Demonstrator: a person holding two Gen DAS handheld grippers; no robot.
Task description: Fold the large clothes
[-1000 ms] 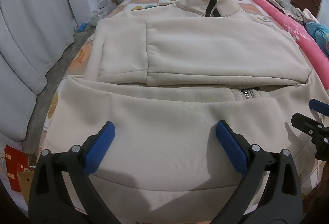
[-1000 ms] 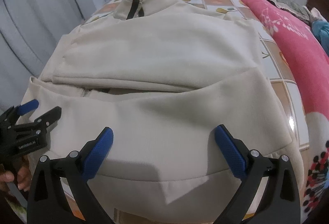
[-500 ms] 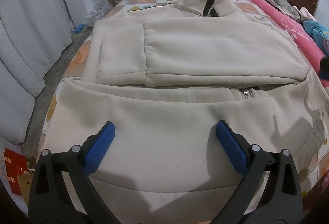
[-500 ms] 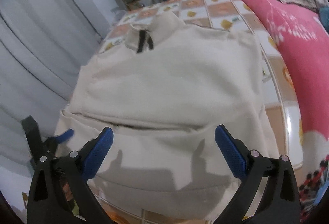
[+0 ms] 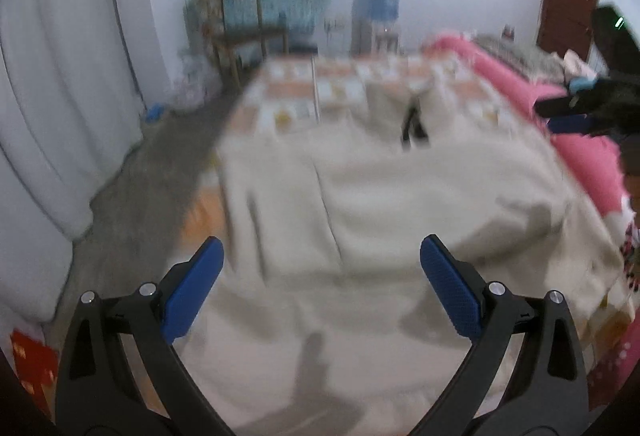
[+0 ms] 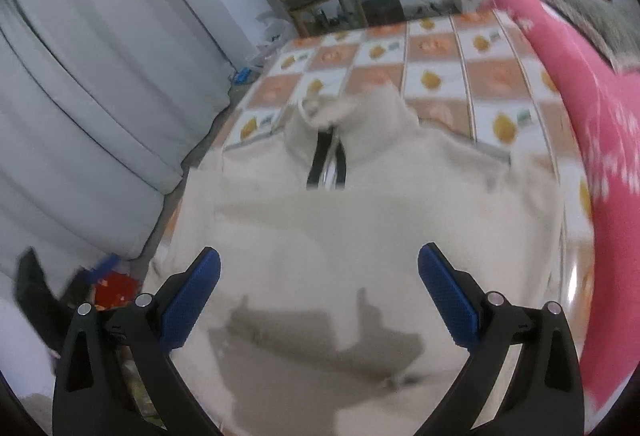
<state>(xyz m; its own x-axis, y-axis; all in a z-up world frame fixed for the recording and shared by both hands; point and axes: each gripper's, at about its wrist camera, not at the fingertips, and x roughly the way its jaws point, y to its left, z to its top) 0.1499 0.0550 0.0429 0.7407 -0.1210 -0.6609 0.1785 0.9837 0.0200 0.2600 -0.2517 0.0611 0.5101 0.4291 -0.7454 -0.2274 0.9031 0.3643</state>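
left wrist view: blurred, left gripper (image 5: 320, 276) spread wide, empty, above the cream jacket (image 5: 380, 196) lying folded on the checked bedcover (image 5: 320, 92). right gripper (image 6: 319, 286) likewise spread, clear of the cloth, above the jacket's near half. collar and dark zipper strip (image 6: 320, 160) at the far end. pink blanket (image 6: 592, 140) alongside on the right.
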